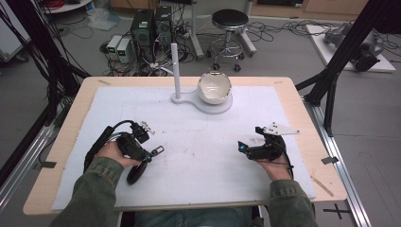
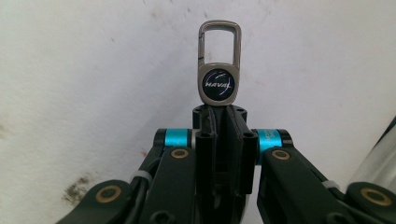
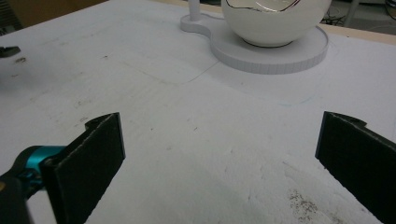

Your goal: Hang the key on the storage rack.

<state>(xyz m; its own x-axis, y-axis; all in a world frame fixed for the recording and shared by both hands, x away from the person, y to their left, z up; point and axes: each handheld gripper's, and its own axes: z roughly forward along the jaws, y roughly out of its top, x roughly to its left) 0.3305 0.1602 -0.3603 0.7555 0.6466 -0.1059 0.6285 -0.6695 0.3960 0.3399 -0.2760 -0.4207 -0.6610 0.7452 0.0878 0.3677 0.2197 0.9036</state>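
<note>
My left gripper is clenched on a key fob, its two black jaws pressed flat together with the fob's lower end pinched between them. The fob sticks straight out past the jaw tips: a grey metal tag with a rounded rectangular loop at its far end and a round dark badge near the jaws. On the badge I read "HAVAL" in pale letters across a curved emblem. Behind it lies the white mat, scuffed and with a dark smudge at the lower left of the left gripper view.

From the high view, the left gripper sits over the near left part of the mat, held in my left hand, and the fob pokes out toward the table's middle, small and hard to read there. A black cable loops back from the gripper over the wrist.

My right gripper is released, its ribbed black pads wide apart with bare mat between them. In the high view it rests over the near right part of the mat in my right hand, with a grey three-cornered plate on top, well apart from the left one.

Farther out, at the far middle of the mat, a white stand carries a thin upright post and, just beside it, a white bowl on the stand's round base. The bowl is glossy with a thin dark rim line. The wooden table edges the mat.
</note>
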